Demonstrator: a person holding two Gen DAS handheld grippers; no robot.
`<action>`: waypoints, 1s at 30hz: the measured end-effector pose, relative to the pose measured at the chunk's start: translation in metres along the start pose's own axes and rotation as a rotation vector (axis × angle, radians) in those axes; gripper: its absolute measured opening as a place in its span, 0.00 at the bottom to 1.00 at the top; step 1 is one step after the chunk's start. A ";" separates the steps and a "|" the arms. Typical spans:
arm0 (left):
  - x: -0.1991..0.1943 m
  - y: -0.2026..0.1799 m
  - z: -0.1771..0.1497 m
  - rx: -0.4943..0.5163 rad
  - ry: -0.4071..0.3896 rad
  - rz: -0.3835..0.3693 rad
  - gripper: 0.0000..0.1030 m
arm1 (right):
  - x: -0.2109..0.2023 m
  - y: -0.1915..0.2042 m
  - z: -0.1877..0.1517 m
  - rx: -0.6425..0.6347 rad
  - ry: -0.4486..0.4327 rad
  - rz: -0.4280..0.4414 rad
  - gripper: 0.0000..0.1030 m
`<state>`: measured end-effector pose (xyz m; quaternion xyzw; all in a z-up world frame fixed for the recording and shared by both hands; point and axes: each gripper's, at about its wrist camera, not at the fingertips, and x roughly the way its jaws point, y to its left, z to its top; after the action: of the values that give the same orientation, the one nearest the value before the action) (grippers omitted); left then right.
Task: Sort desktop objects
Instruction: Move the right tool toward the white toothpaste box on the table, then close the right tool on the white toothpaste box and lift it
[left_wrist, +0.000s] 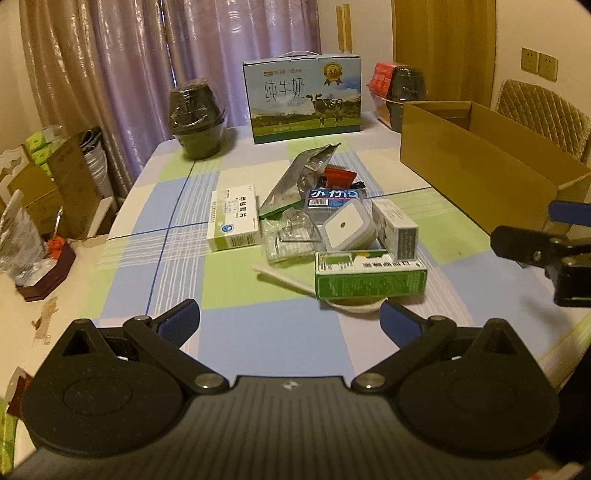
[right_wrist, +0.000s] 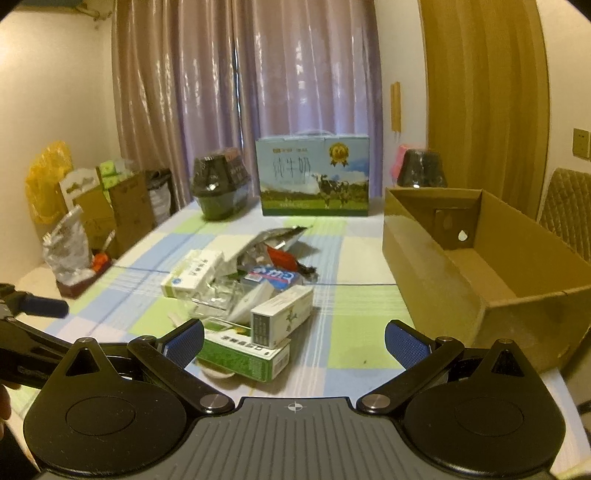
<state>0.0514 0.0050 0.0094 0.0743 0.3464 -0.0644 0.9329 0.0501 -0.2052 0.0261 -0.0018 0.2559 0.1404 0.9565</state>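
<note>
A heap of small items lies mid-table on a checked cloth: a green box, a white-green medicine box, a small white carton, a white square case, a blue pack, clear plastic packaging, a silver foil pouch and a red item. My left gripper hovers open in front of the heap, holding nothing. My right gripper is open too, just short of the green box.
An open cardboard box stands on the table's right side. A milk carton case and two black wrapped pots line the far edge. Boxes and bags sit left of the table, a chair to the right.
</note>
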 end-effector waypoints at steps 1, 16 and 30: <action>0.004 0.002 0.002 0.008 -0.003 -0.006 0.99 | 0.006 -0.001 0.001 0.001 0.011 0.000 0.98; 0.080 0.024 0.009 0.144 0.053 -0.100 0.98 | 0.107 0.010 0.010 -0.016 0.143 0.033 0.69; 0.104 0.006 0.007 0.193 0.079 -0.223 0.98 | 0.130 -0.017 0.003 -0.005 0.231 0.009 0.22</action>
<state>0.1348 0.0027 -0.0534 0.1273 0.3811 -0.1977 0.8941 0.1636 -0.1862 -0.0361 -0.0189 0.3641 0.1443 0.9199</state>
